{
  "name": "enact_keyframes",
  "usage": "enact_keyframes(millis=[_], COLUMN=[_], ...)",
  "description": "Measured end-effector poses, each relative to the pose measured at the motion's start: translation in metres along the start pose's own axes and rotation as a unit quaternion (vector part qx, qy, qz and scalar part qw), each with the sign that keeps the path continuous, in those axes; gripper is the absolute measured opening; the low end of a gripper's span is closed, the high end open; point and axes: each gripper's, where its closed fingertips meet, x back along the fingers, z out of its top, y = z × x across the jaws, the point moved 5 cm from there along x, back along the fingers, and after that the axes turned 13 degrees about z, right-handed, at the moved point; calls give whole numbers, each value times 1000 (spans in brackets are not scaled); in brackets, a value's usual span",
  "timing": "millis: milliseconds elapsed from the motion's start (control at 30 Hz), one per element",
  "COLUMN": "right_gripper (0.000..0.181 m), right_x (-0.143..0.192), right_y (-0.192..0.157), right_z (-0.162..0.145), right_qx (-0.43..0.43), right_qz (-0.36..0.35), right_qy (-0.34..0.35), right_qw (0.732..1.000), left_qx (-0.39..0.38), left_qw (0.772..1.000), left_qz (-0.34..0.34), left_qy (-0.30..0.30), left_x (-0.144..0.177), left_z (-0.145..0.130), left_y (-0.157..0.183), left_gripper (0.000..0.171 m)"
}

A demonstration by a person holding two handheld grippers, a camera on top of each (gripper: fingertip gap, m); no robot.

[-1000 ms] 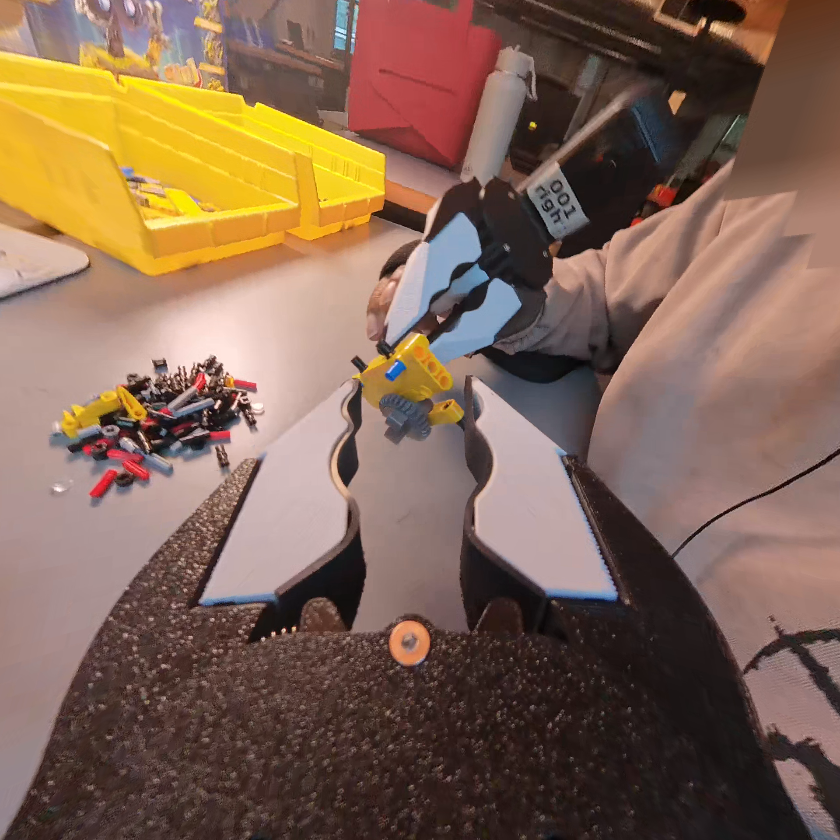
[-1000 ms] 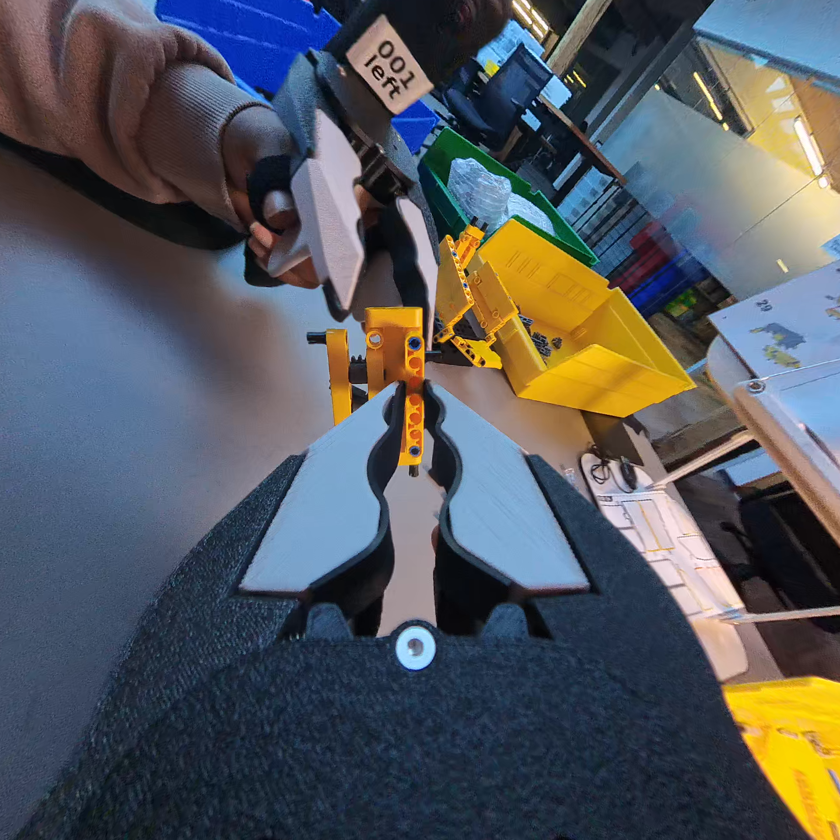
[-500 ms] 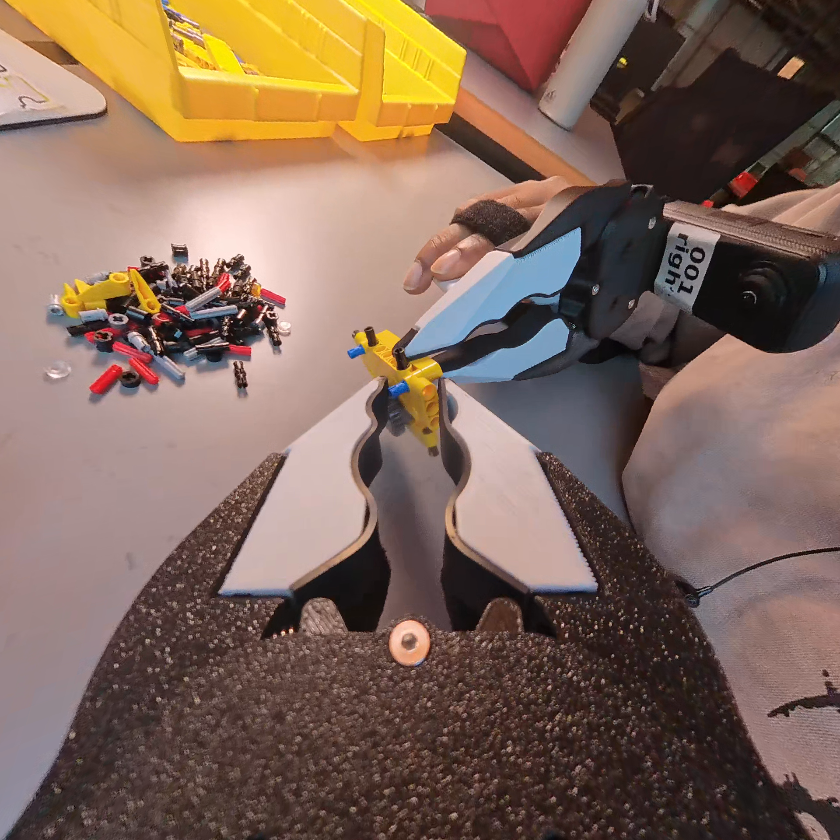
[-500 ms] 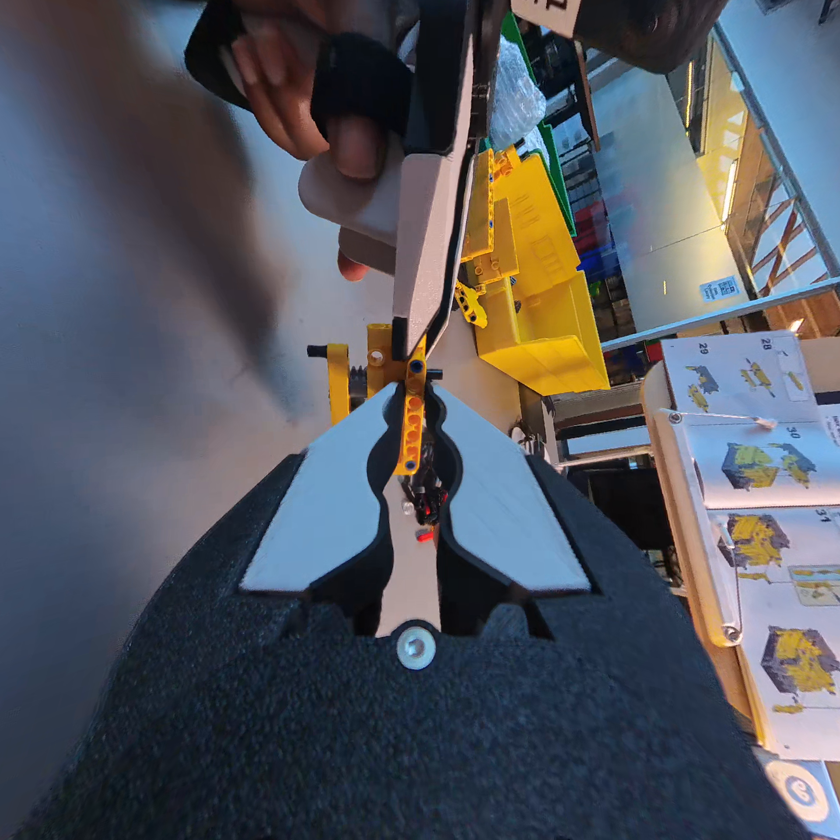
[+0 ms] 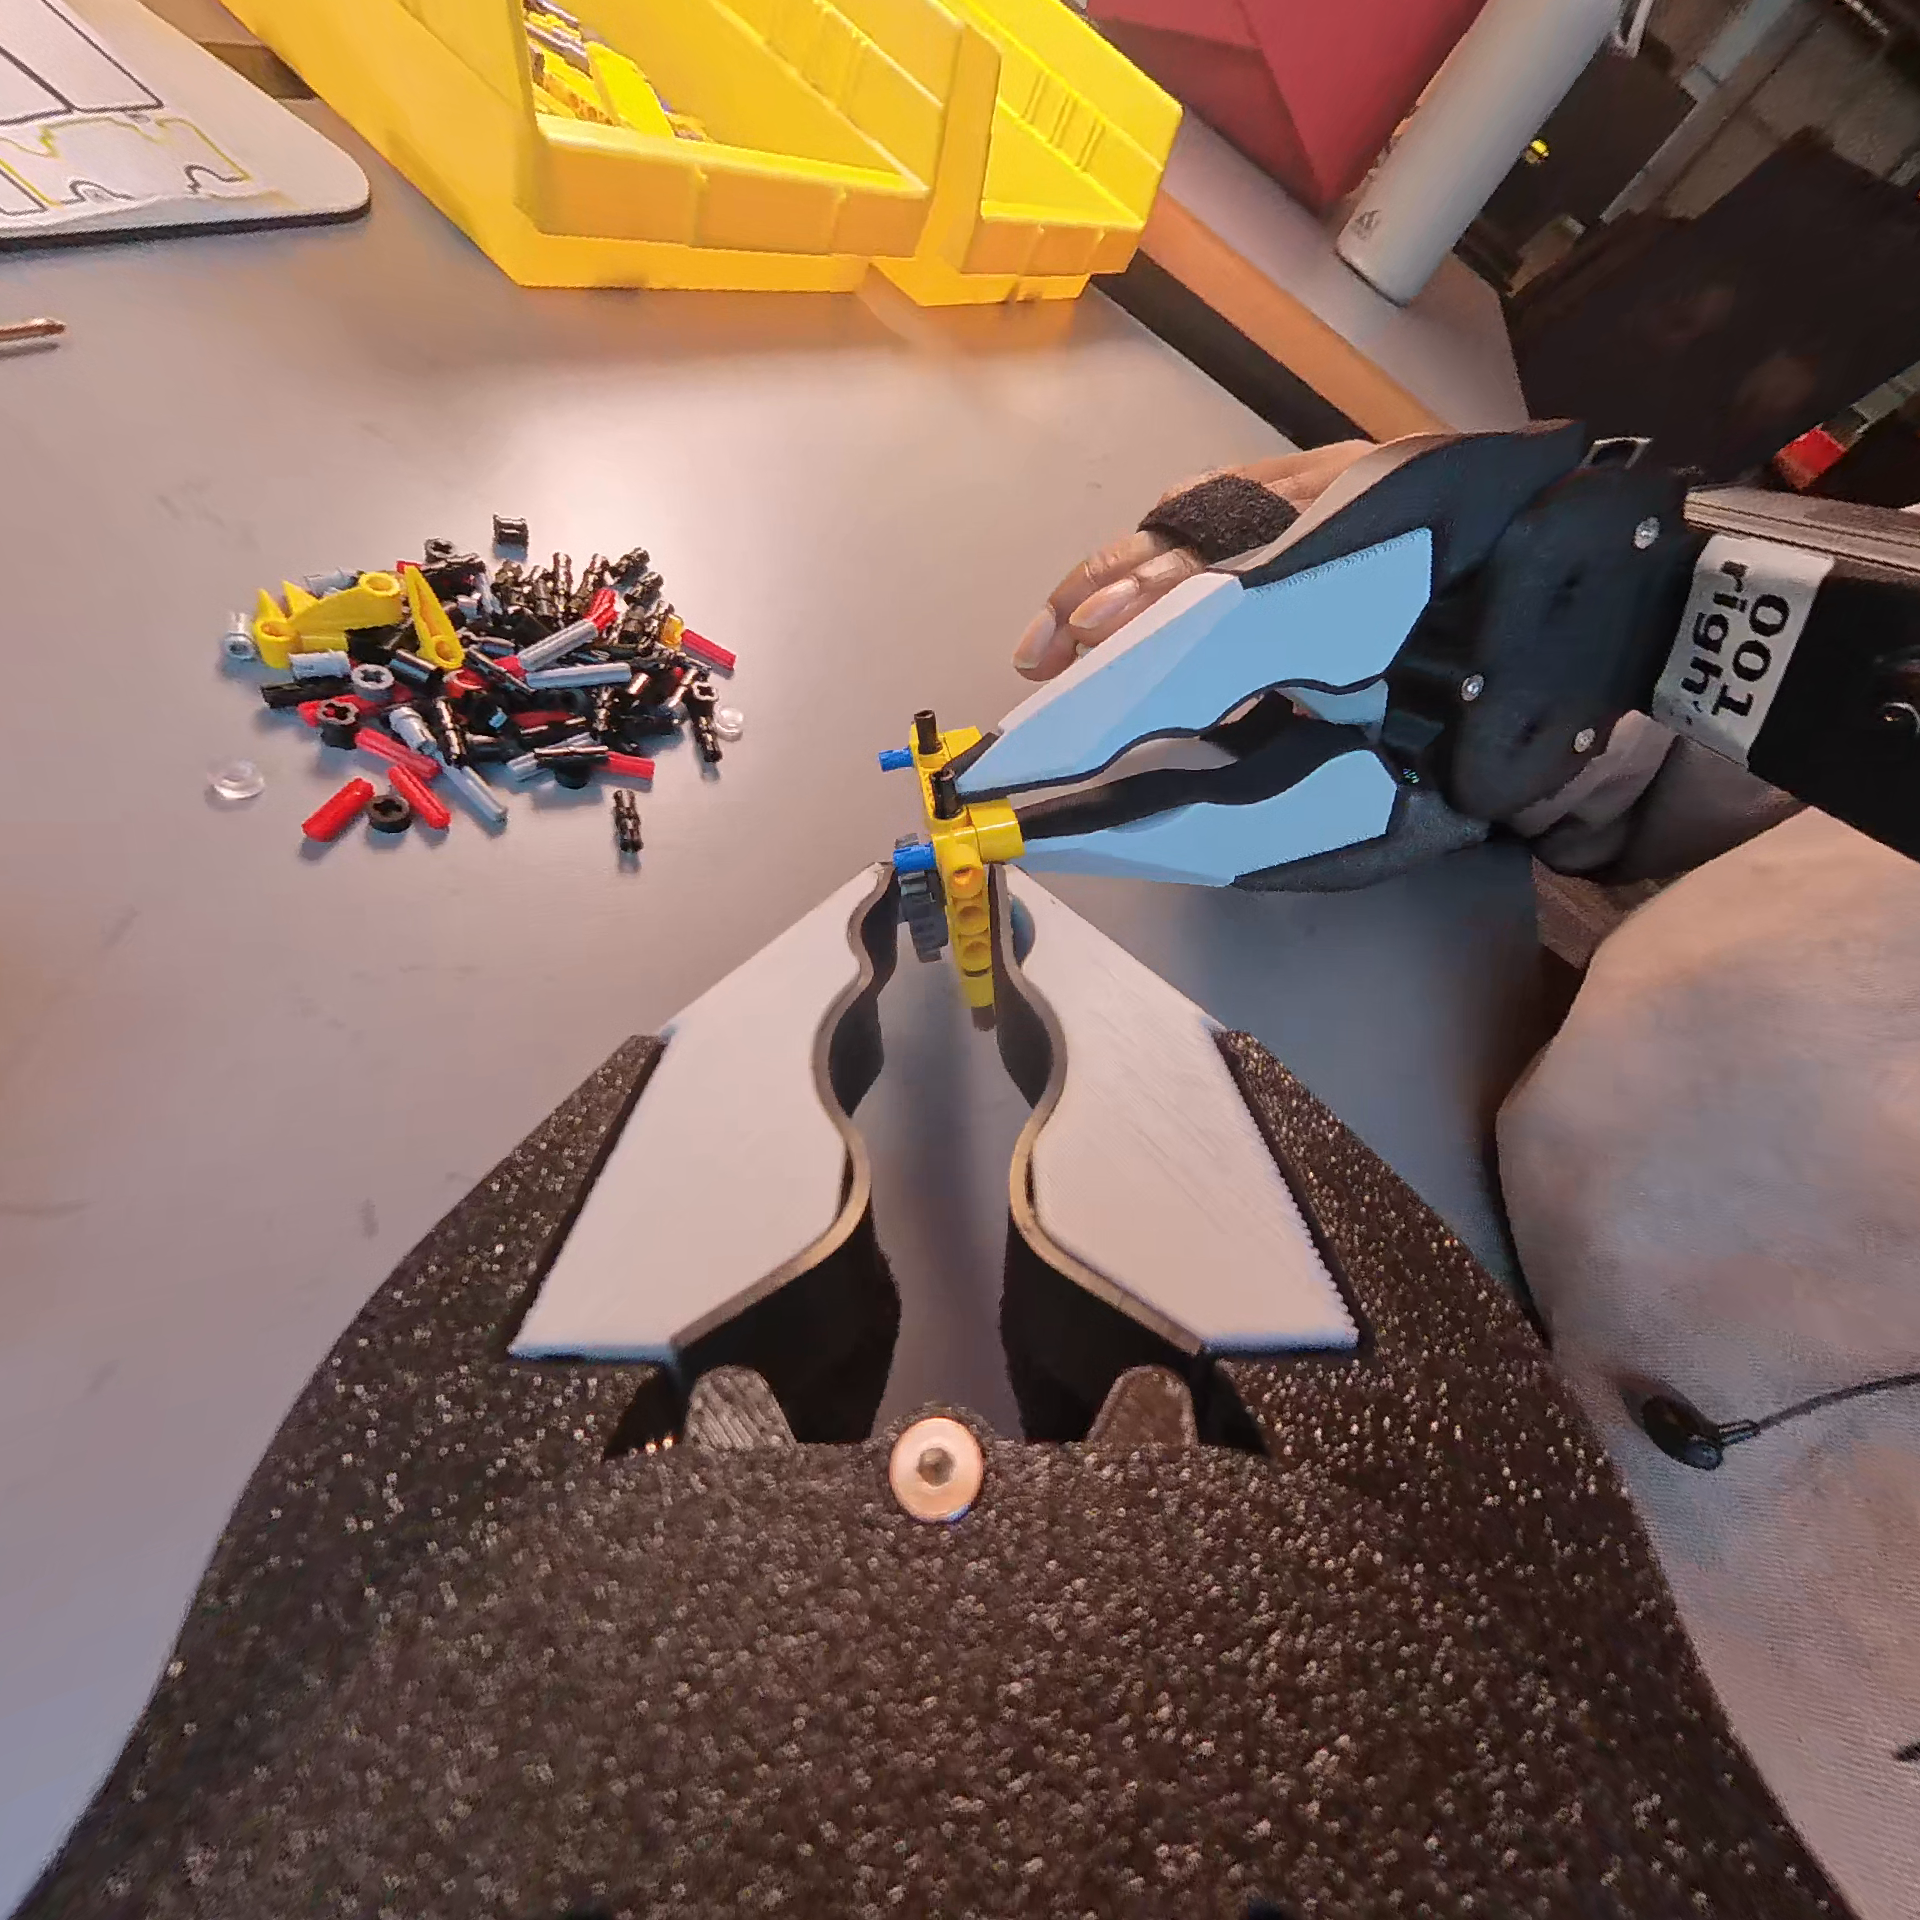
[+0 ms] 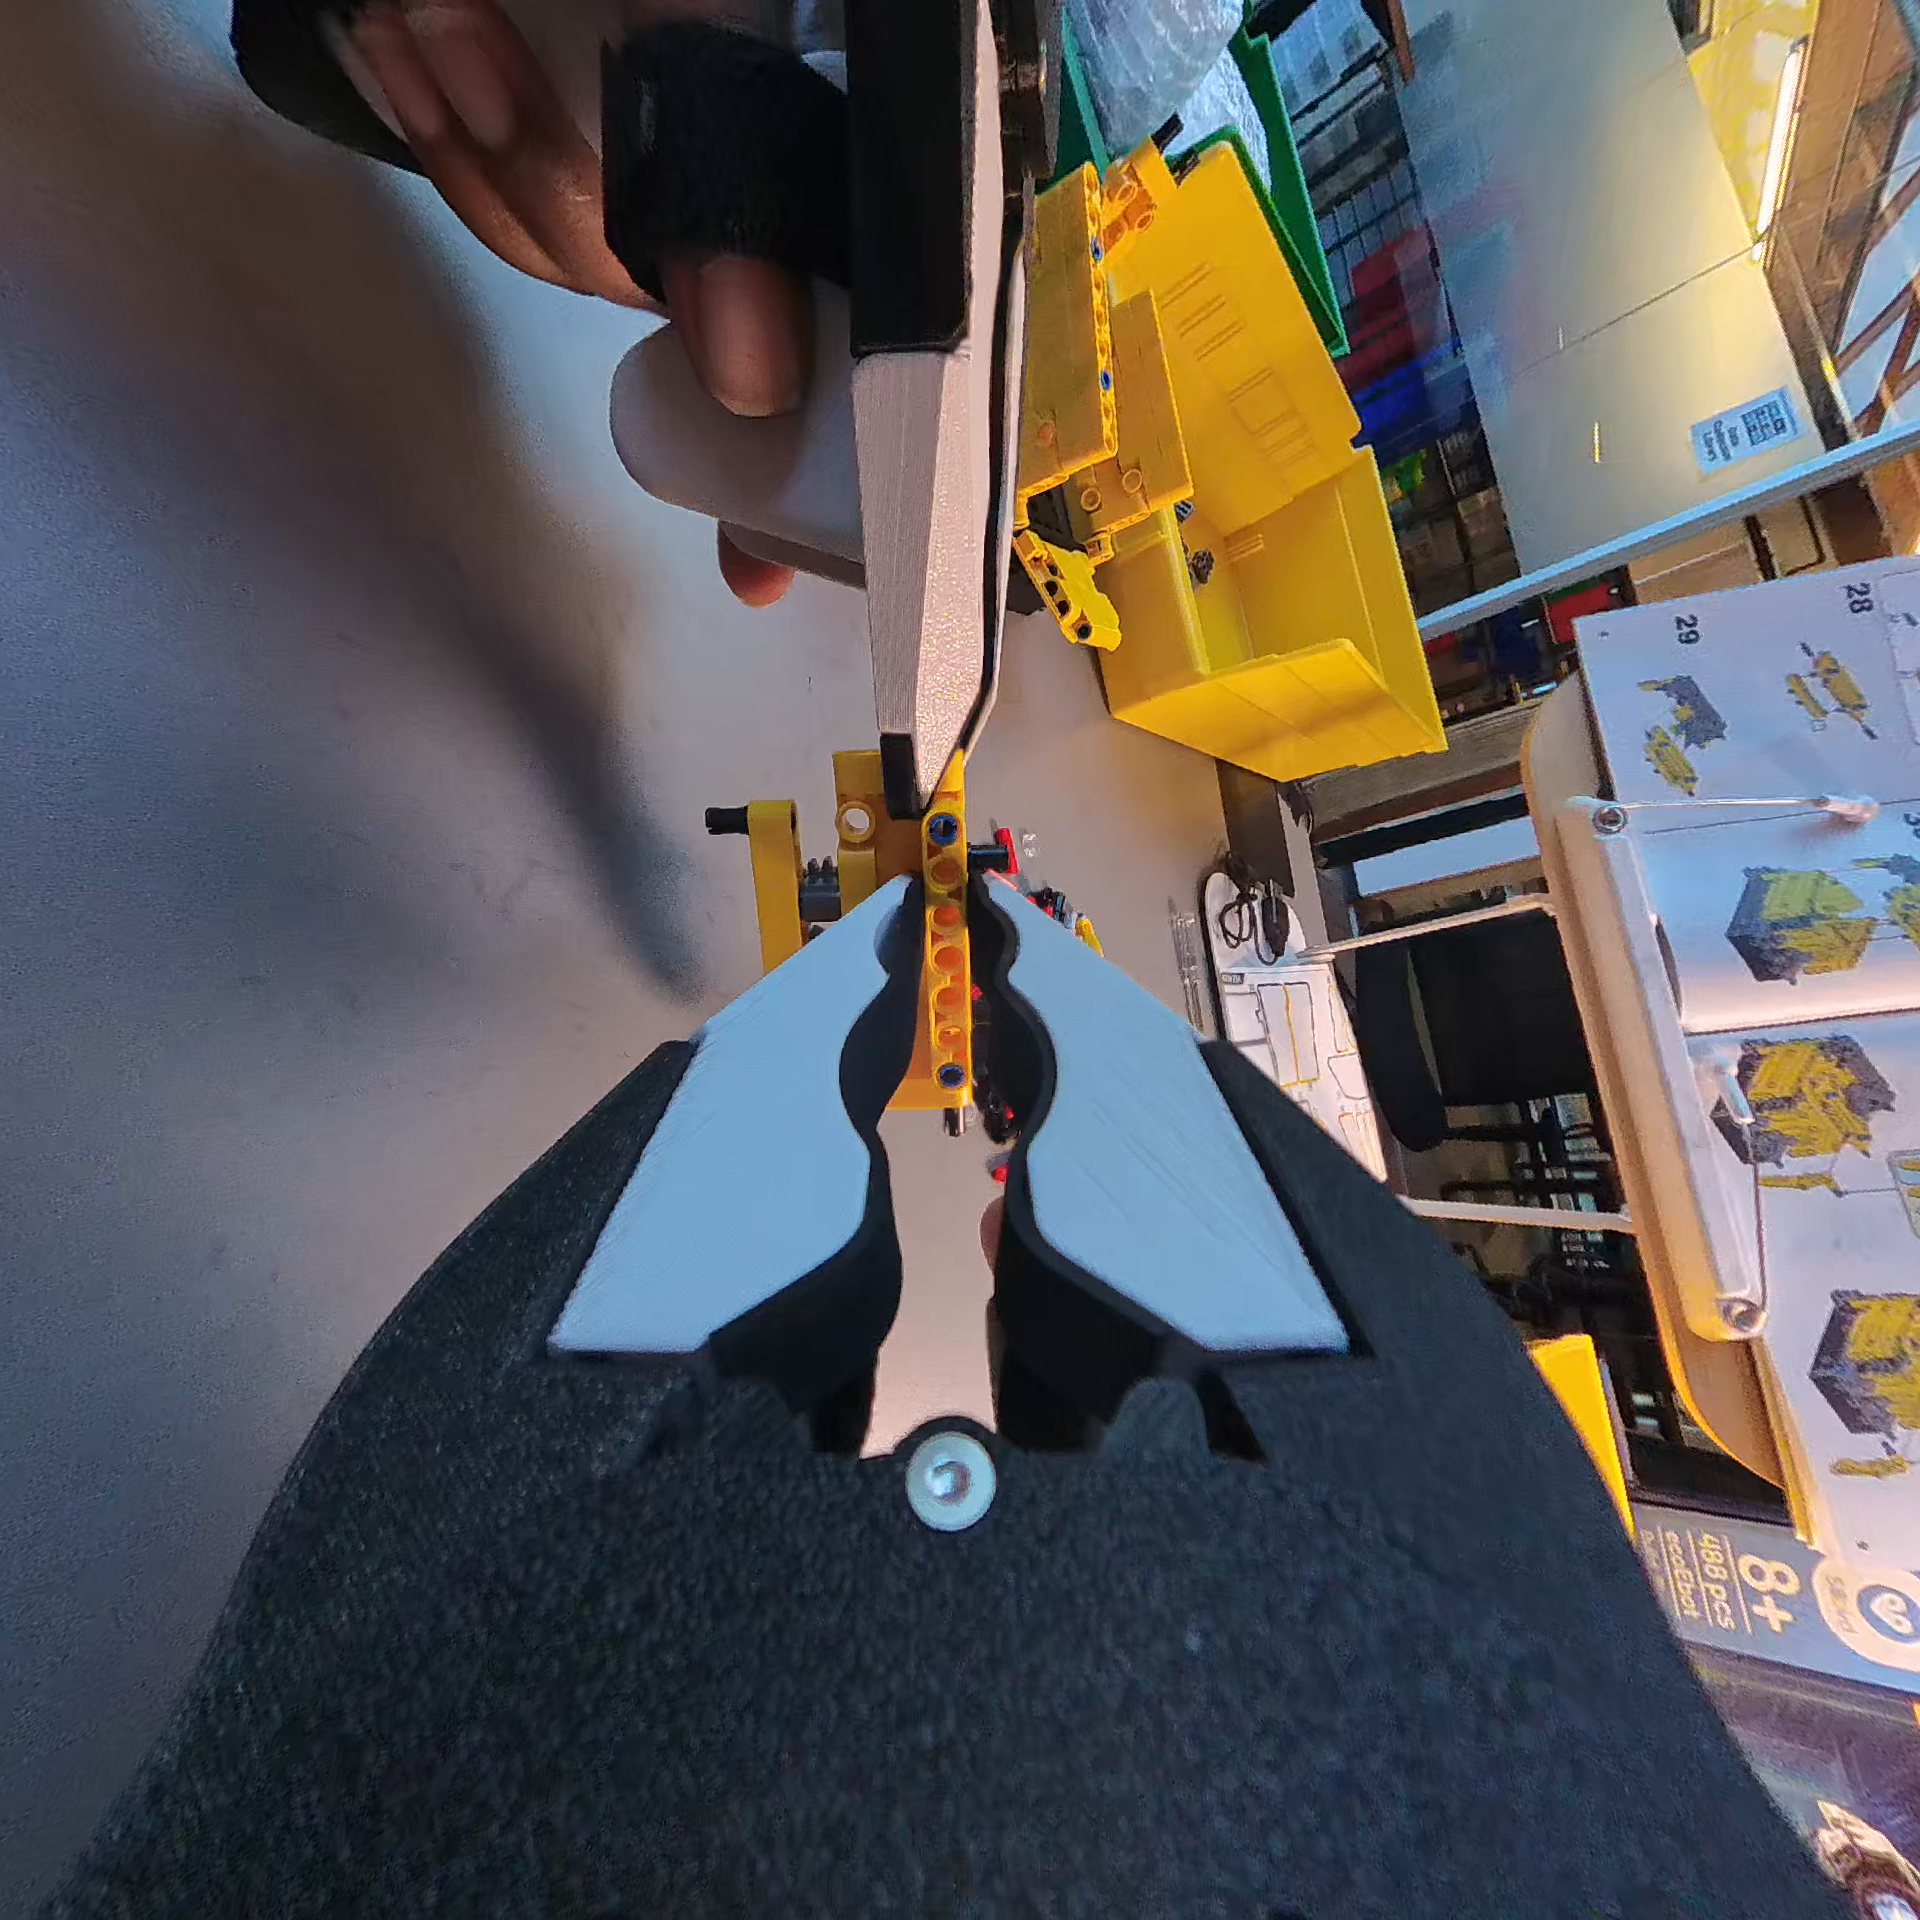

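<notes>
Compared with a second ago, the little yellow brick assembly [image 5: 961, 862] mid-frame above the table [image 5: 416, 1039] is now pinched from both sides, left gripper [image 5: 948, 904] jaws nearly shut on it, right gripper [image 5: 987, 792] clamped too, so it's shared.

Yellow beam assembly [image 5: 961, 831] with blue and black pins and a dark grey gear. Pale grey fingers [image 5: 727, 1143] edged in black on a speckled black body. Matt grey tabletop [image 5: 416, 1039]. Loose parts pile [image 5: 478, 675] in black, red, grey and yellow. Bright yellow bins [image 5: 727, 156] at the far edge. White instruction pages [image 6: 1766, 935] printed with yellow models.
</notes>
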Motion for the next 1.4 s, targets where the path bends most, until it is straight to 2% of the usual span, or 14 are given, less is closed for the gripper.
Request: enact_keyframes(millis=[67,100,467,733,867,933,967,1000,1100,1167,1233,1300,1400], right_gripper=[5,5,4,3,3,6,3,4,5,6,6,7,6], right_x=[-3,-4,2,9,15,22,33,34,43,48,50,60,59], right_y=[0,-1,-8,-14,-16,-24,-30,-29,-10,-14,-9,10,34], right_z=[-2,-1,-2,1,4,19,40,43,25,26,25,21,-8], right_qx=[0,4,50,71,64,64,78,77,39,30,-27,-126,-302], right_qz=[-1,0,-30,-22,-9,13,14,14,7,48,80,101,178], right_qy=[-9,-4,1,18,49,95,163,155,167,202,229,279,287], right_qw=[1000,1000,998,997,997,993,983,985,985,978,970,947,892], left_qx=[8,12,52,56,63,73,71,59,47,57,57,55,60], left_qw=[1000,1000,998,997,996,996,997,998,998,996,996,996,995], left_qz=[8,4,-18,-35,-49,3,-8,-14,-28,-28,-11,-7,-10], left_qy=[-9,-10,-35,-44,-43,-49,-41,-36,-35,-54,-62,-74,-84], left_x=[-3,-3,-12,-13,-11,-15,-11,-7,-6,-7,-10,-12,-13], left_z=[-2,-3,-5,-7,-8,-8,-4,-2,-5,-8,-12,-16,-19], left_y=[-5,-7,-9,-3,0,-13,-15,-12,-3,-5,-9,-9,-9], left_gripper=[14,7,8,7,8,8,8,8,9,9,9,9,9])
